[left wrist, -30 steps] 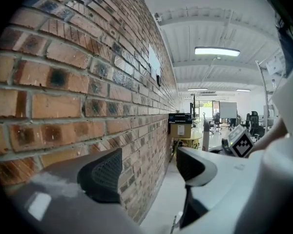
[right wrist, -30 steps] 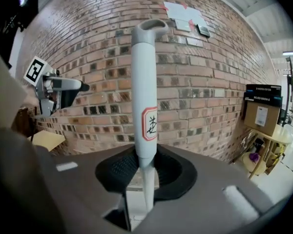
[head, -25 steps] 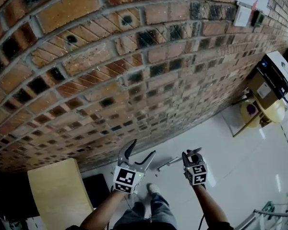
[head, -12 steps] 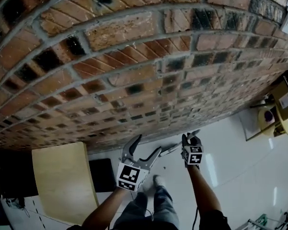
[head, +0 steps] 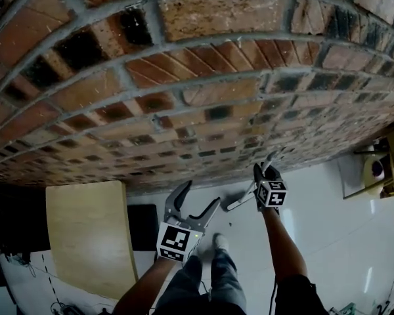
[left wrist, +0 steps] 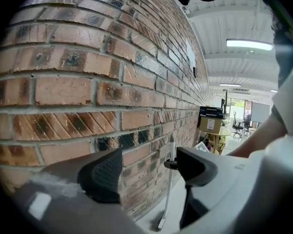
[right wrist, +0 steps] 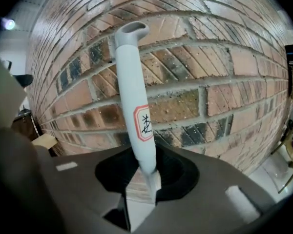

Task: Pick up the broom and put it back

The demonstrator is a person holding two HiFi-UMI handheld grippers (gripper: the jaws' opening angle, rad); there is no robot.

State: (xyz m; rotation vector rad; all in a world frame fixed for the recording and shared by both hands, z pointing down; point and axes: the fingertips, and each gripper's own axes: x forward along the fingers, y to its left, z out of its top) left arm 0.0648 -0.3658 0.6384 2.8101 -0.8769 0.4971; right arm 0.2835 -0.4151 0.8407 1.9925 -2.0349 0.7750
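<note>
The broom's pale handle [right wrist: 135, 96], with a red-edged label, rises from my right gripper [right wrist: 146, 175], which is shut on it close to the brick wall [right wrist: 210, 72]. In the head view the handle [head: 240, 202] slants down-left from the right gripper [head: 266, 173] toward the floor by the wall's foot. In the left gripper view the handle [left wrist: 169, 179] stands nearly upright against the wall, its lower end on the floor. My left gripper [head: 201, 199] is open and empty, to the left of the handle and apart from it. The broom's head is hidden.
The brick wall [head: 203, 97] fills most of the head view. A light wooden board [head: 85, 235] and a dark box [head: 142, 226] sit at the left by the wall. A yellow stool [head: 375, 170] stands at the right edge. The person's legs and a shoe [head: 218, 243] are below the grippers.
Both grippers have moved closer to the wall, which now fills more of the view. The right gripper has carried the handle toward the wall. The left gripper stays open.
</note>
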